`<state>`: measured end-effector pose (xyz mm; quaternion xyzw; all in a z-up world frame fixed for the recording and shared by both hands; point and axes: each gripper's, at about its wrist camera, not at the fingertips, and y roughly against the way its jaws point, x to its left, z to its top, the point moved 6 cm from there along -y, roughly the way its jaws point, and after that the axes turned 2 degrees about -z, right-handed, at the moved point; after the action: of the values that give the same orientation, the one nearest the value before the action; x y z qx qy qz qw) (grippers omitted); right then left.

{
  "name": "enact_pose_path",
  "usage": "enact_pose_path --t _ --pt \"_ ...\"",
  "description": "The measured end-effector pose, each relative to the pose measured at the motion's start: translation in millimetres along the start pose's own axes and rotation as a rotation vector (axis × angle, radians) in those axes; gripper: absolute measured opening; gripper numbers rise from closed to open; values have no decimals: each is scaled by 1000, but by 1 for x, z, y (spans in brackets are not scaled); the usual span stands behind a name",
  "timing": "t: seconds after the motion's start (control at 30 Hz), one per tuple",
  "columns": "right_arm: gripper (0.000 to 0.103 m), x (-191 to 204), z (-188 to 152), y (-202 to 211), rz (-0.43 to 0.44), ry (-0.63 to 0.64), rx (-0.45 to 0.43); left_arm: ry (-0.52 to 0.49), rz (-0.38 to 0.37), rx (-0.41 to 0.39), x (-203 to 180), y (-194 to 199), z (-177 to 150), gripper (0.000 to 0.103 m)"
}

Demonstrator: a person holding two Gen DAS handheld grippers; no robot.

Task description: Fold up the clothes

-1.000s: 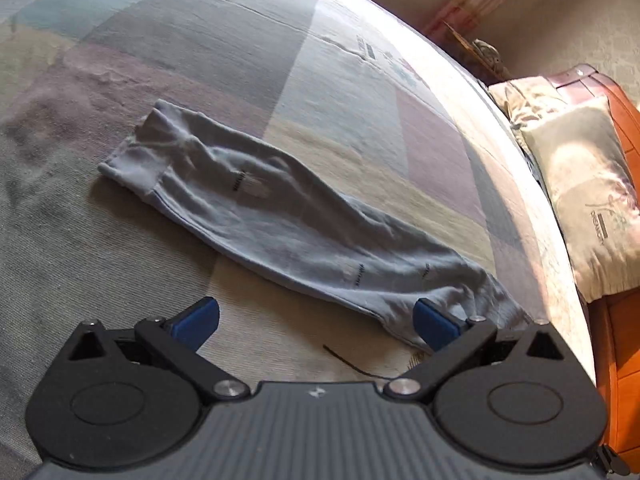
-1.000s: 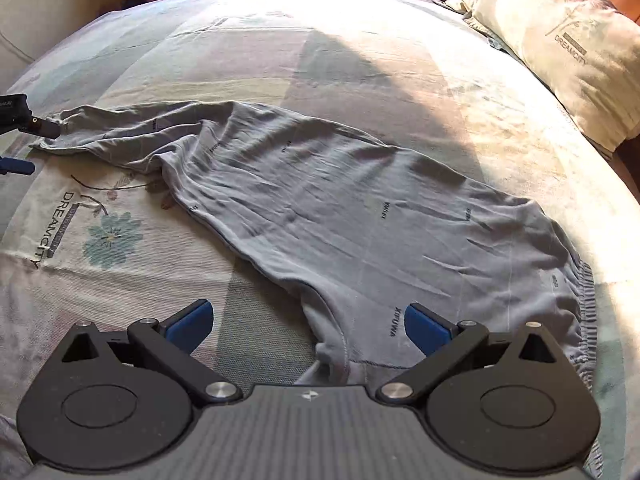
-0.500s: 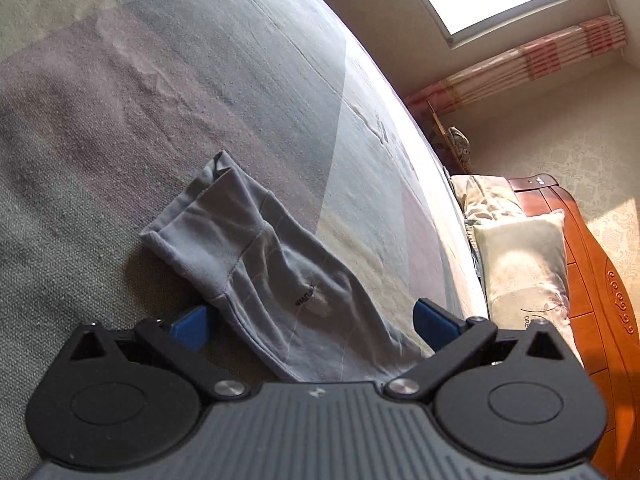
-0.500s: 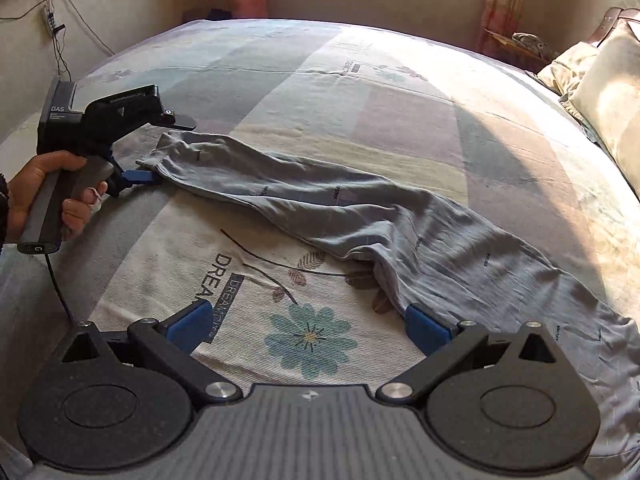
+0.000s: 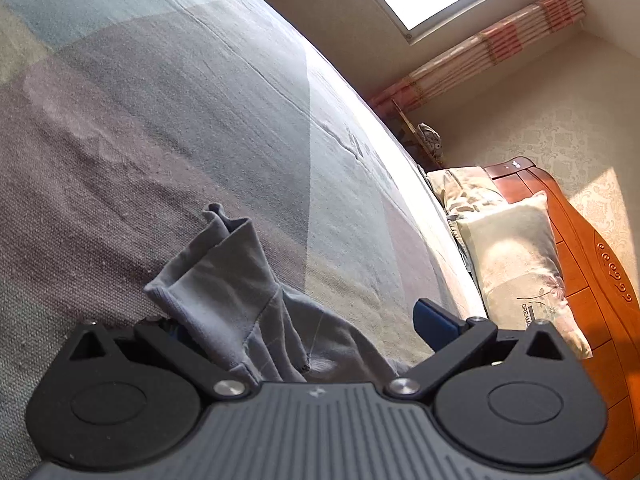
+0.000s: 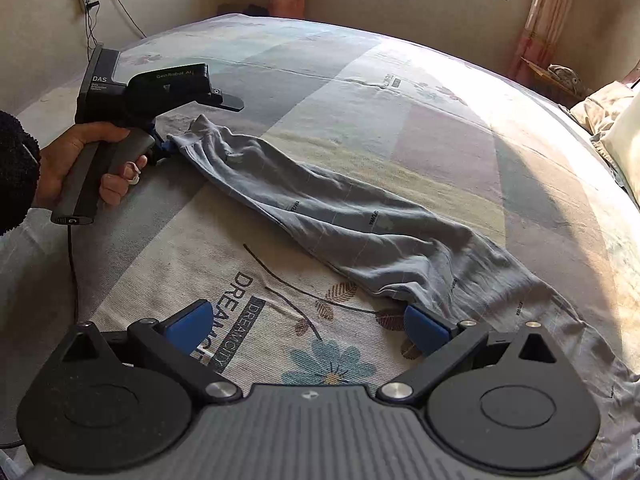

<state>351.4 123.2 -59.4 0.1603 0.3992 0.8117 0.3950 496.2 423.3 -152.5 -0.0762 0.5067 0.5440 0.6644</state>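
Note:
A long grey garment (image 6: 360, 224) lies stretched diagonally across the patchwork bedspread (image 6: 400, 92). Its ribbed cuff (image 5: 216, 280) rises between the fingers of my left gripper (image 5: 304, 324), which stands open; the cloth covers the left finger, and only the blue right fingertip (image 5: 434, 320) shows. In the right wrist view a hand (image 6: 80, 160) holds the left gripper (image 6: 160, 148) at that cuff end. My right gripper (image 6: 308, 328) is open low over the bedspread. Its right fingertip (image 6: 424, 330) sits at the garment's near edge, with nothing between the fingers.
Pillows (image 5: 520, 264) lean on a wooden headboard (image 5: 592, 280) at the bed's right side. A black cable (image 6: 72, 264) trails from the left gripper's handle. Curtains (image 6: 548, 20) and a window line the far wall.
My left gripper has moved in until the cuff lies between its open fingers. The right gripper has drawn back and left along the garment, off the waist end.

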Motion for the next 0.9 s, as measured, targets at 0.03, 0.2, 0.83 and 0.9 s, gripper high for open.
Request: enact_pose_path --t 0.03,0.2,0.83,0.9 --pt "103 0 -1 -2 9 -8 6 10 -5 1 1 1 1 102" --pt "103 -13 -4 -8 -24 -51 32 -42 48 -28 3 13 -10 86" --pt "103 -34 -23 -14 -77 -89 82 -272 271 -36 -42 29 38 10" --pt "103 -35 -25 -13 -82 -92 84 -326 248 -59 -57 30 47 10"
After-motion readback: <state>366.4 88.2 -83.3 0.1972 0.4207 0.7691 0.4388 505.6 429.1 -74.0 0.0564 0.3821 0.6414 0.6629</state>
